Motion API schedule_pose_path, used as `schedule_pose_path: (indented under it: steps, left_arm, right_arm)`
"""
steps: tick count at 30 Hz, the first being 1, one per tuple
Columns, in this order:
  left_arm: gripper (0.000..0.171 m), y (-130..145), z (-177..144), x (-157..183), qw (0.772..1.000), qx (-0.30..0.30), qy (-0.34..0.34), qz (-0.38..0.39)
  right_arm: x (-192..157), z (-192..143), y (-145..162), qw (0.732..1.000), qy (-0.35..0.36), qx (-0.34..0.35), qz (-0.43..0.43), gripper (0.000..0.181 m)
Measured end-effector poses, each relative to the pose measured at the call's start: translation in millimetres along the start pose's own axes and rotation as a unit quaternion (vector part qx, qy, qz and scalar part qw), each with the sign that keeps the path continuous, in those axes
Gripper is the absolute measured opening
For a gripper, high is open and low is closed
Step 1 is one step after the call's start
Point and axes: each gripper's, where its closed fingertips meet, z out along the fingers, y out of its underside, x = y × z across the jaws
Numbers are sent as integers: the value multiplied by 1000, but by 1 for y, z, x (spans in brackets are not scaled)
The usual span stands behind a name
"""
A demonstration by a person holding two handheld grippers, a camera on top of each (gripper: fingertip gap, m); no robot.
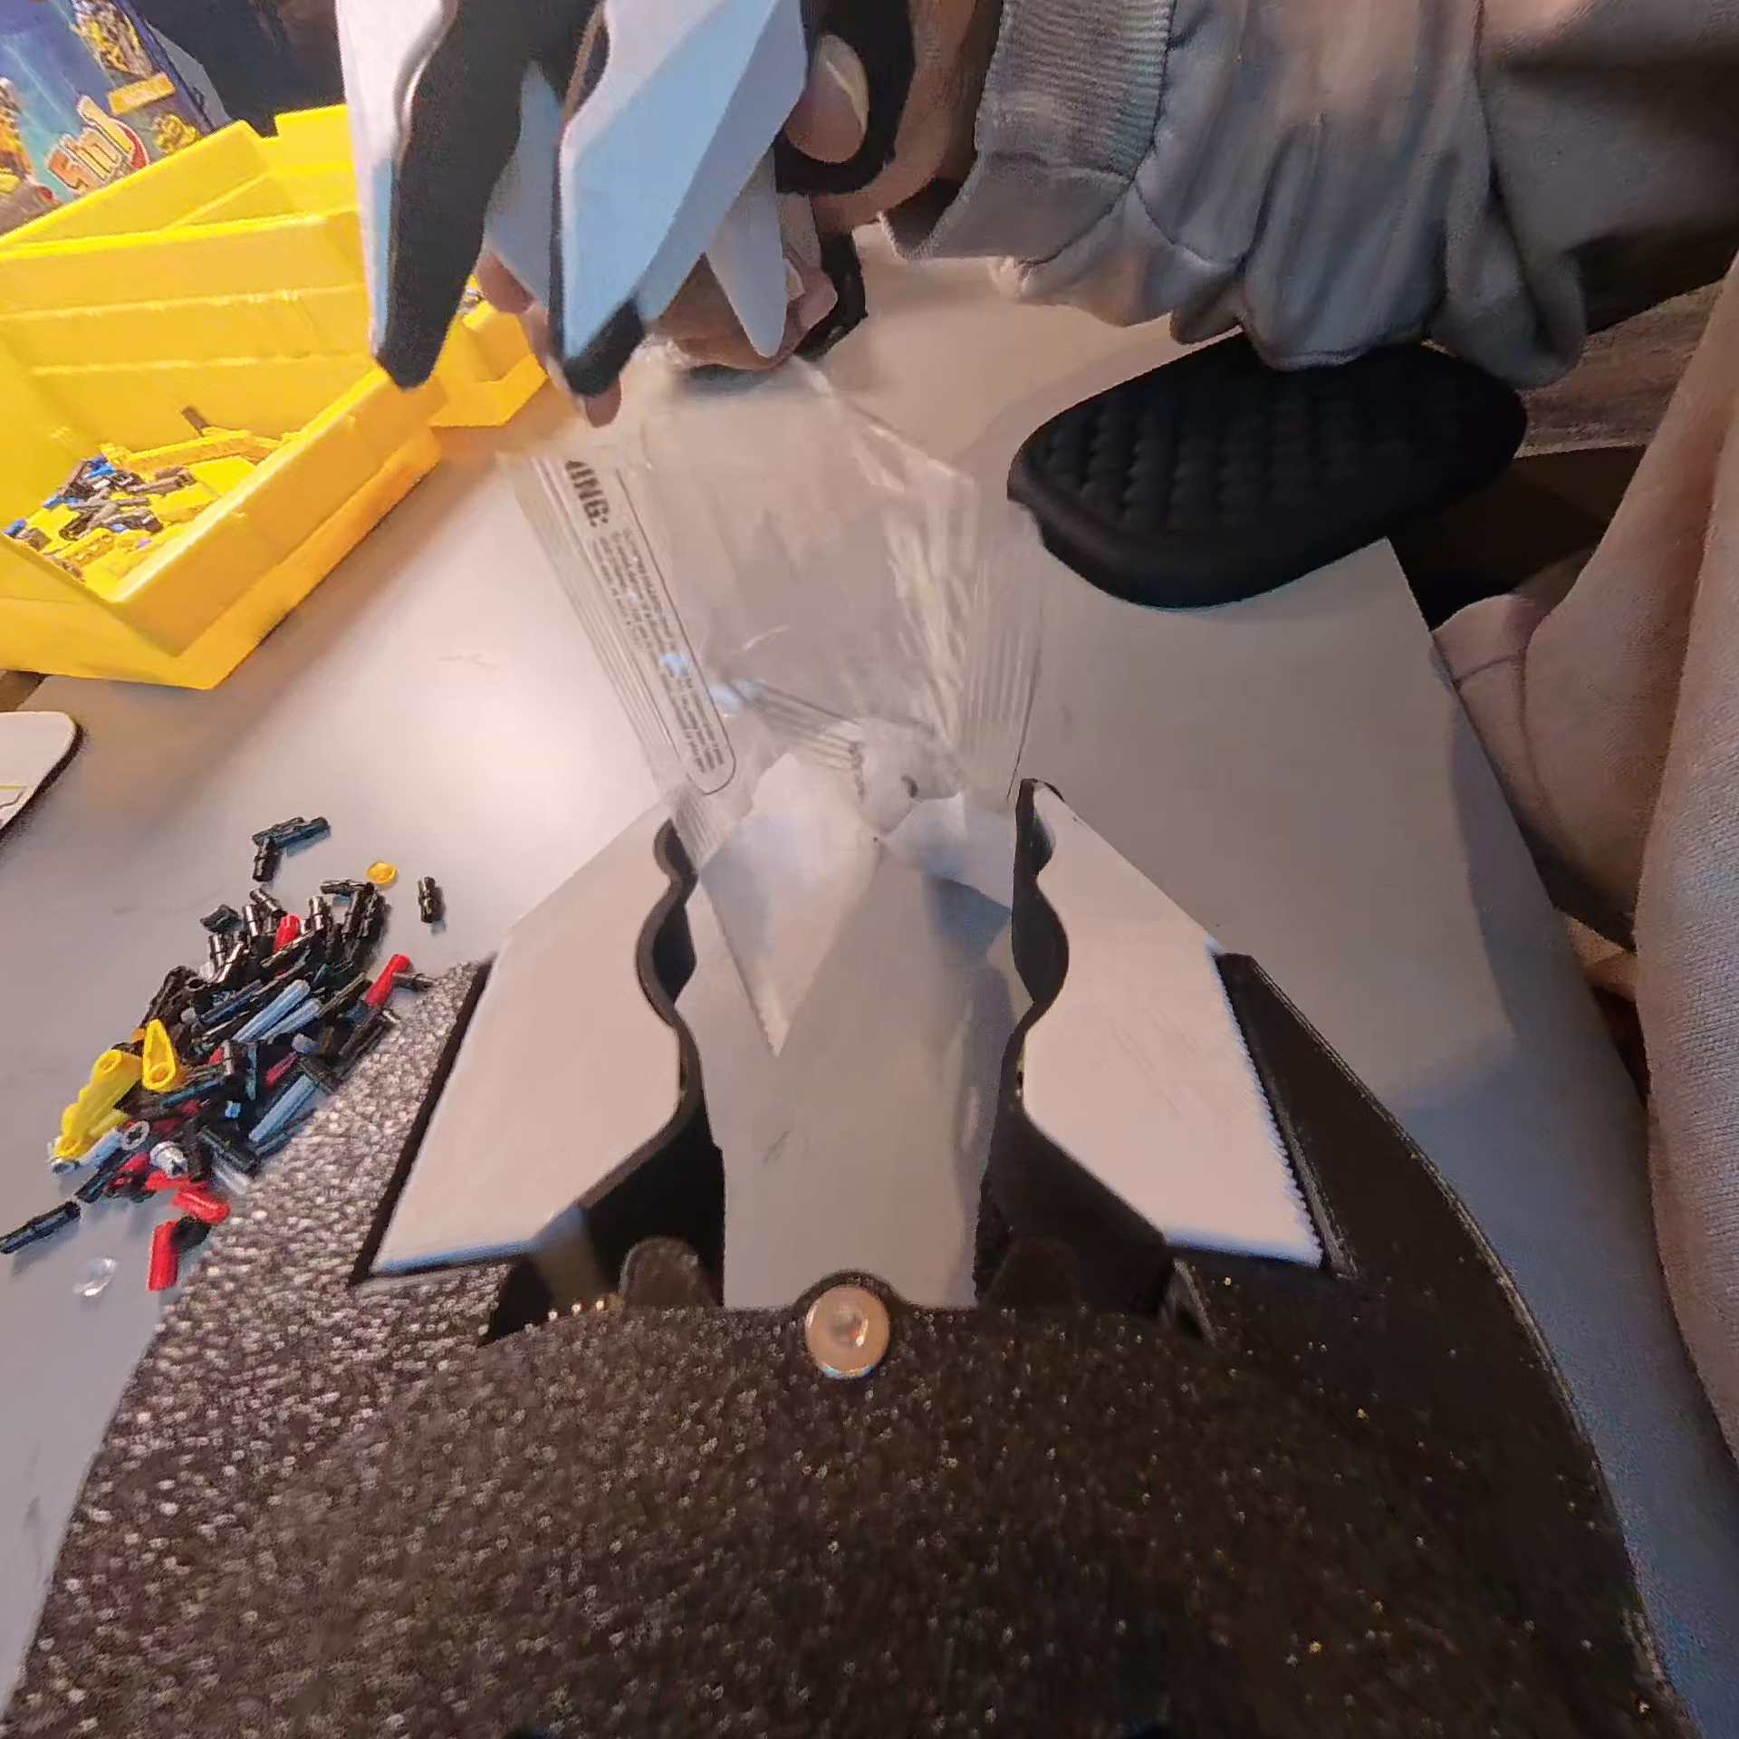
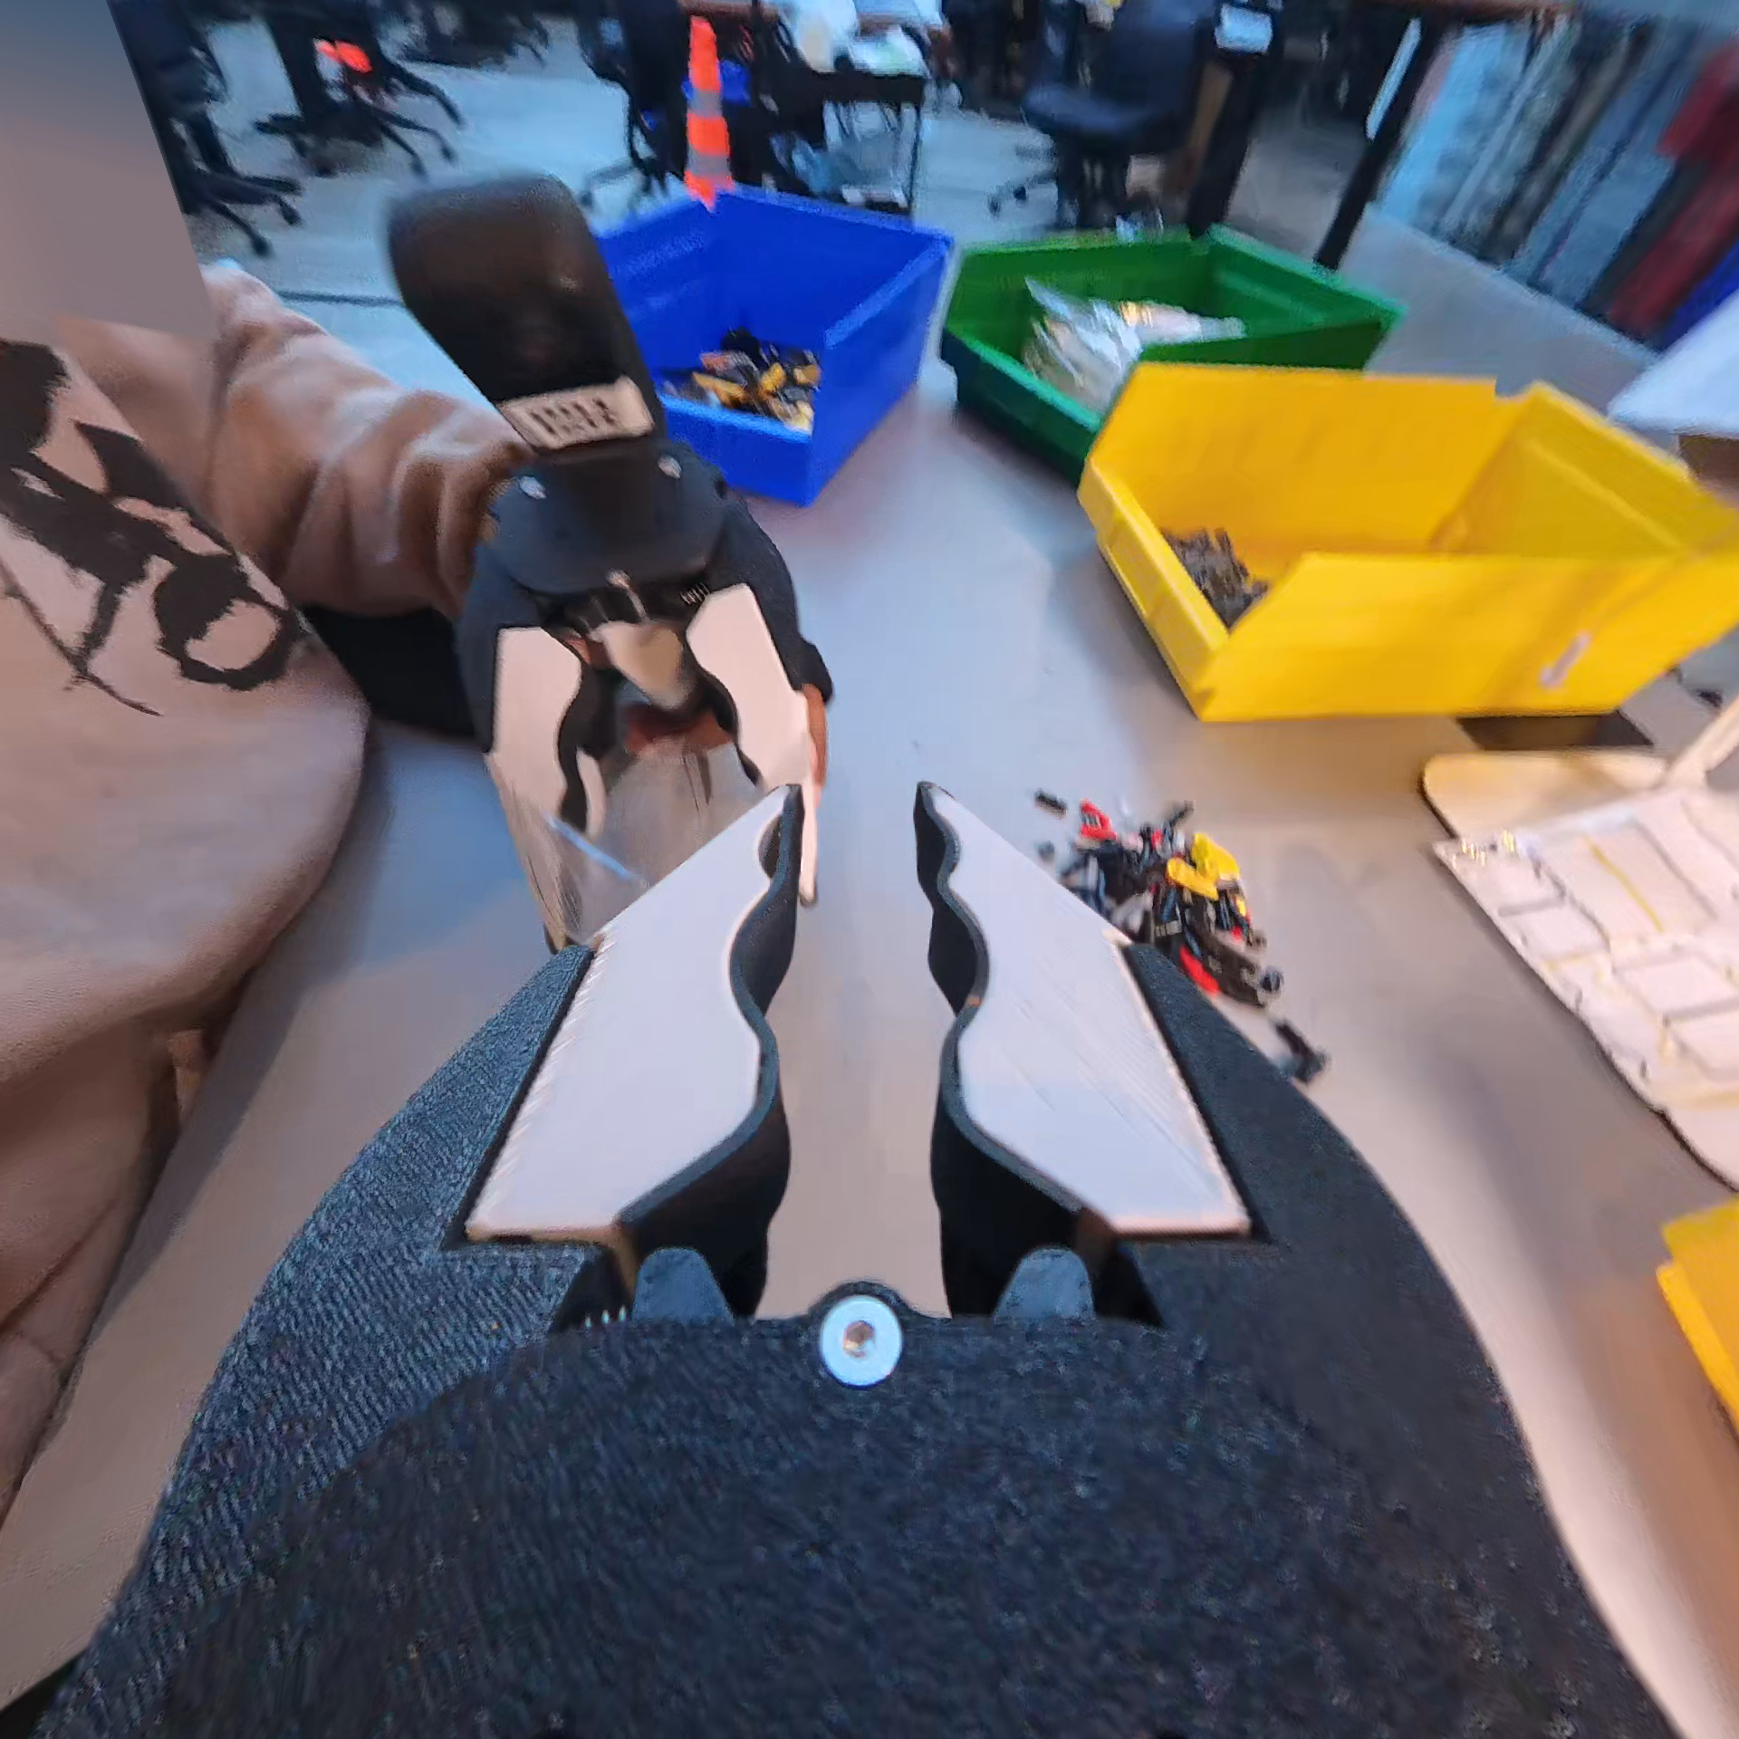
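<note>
In the left wrist view, a heap of small black, red, yellow and pale-blue plastic building pieces (image 1: pixel 202 1044) lies at nine o'clock on the grey tabletop (image 1: pixel 452 715). A yellow plastic divided bin (image 1: pixel 188 452) sits at ten o'clock with a few dark pieces in its near compartment.

The left gripper (image 1: pixel 852 828) has its white, black-edged fingers (image 1: pixel 565 1054) spread wide. A clear crinkled plastic bag with a printed label strip (image 1: pixel 781 602) hangs in the gap between them; its lower corner dips between the fingertips, and whether it touches either finger cannot be told.

At twelve o'clock the right gripper (image 1: pixel 513 372) points down at the bag's upper edge, tips a little apart. A bare finger shows behind the bag's top; what holds the bag there is blurred. A black padded armrest (image 1: pixel 1261 470) lies at two o'clock.

In the right wrist view, the right gripper (image 2: pixel 858 800) is moderately open with only tabletop between its fingers. The bag (image 2: pixel 621 837) is at ten o'clock under the left gripper (image 2: pixel 678 800), the heap (image 2: pixel 1167 894) at two o'clock.
</note>
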Motion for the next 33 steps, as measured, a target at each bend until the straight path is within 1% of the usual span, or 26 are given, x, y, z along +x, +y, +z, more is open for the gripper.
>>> schedule_pose_path:
  steps: [1,2,5,8,11,13,15,17,19,21,22,24,25,26,27,28,29,30,32,33]
  left_arm:
    - [68,2,1,0,1000,-6,2,3]
    - [68,3,2,-1,1000,-9,-2,7]
    - [68,3,2,0,1000,-13,-3,14]
    - [65,6,2,1,1000,-17,2,15]
    - [50,10,2,0,999,-29,1,17]
    - [48,13,1,-1,999,-36,1,16]
    - [49,14,0,-1,999,-37,4,10]
    - [50,15,-1,-3,999,-41,3,5]
    - [51,18,-2,-5,999,-48,0,3]
    - [52,21,-1,-7,998,-55,-4,3]
    - [52,21,-1,-7,998,-58,-3,2]
    - [53,22,1,-5,998,-59,1,1]
    - [54,22,2,-5,998,-60,2,1]
    - [55,22,2,-4,998,-60,3,1]
    - [57,21,3,-3,998,-58,6,-1]
    - [62,19,3,-3,998,-55,10,-7]
    - [68,19,3,-2,998,-53,13,-16]
    - [79,19,4,-1,998,-55,18,-27]
    - [99,22,5,-3,996,-65,19,-53]
    - [105,24,4,-4,995,-70,19,-65]
  right_arm:
    - [6,0,9,1000,9,-19,12,25]
    - [8,-1,14,999,12,-24,23,26]
    - [2,-5,16,998,-14,-19,60,26]
    - [-4,-11,23,997,-33,-38,66,29]
    - [-3,-18,36,995,-26,-77,58,29]
    - [0,-27,48,992,-18,-112,50,29]
    - [-4,-40,63,986,-25,-154,55,29]
    - [-17,-55,83,977,-52,-198,56,29]
    - [-38,-64,93,971,-92,-200,98,30]
    - [-58,-68,97,962,-123,-187,157,43]
    - [-65,-67,101,958,-126,-186,179,50]
    - [-78,-61,110,950,-125,-191,212,58]
    - [-82,-56,115,948,-120,-196,220,56]
    - [-85,-51,117,947,-117,-194,228,44]
    - [-87,-45,116,947,-119,-185,235,26]
    - [-86,-40,113,951,-118,-171,231,3]
    - [-83,-36,111,955,-116,-165,218,0]
    - [-79,-33,112,960,-109,-174,190,0]
    - [-72,-30,113,969,-102,-209,80,0]
    - [-71,-28,105,971,-112,-209,33,0]
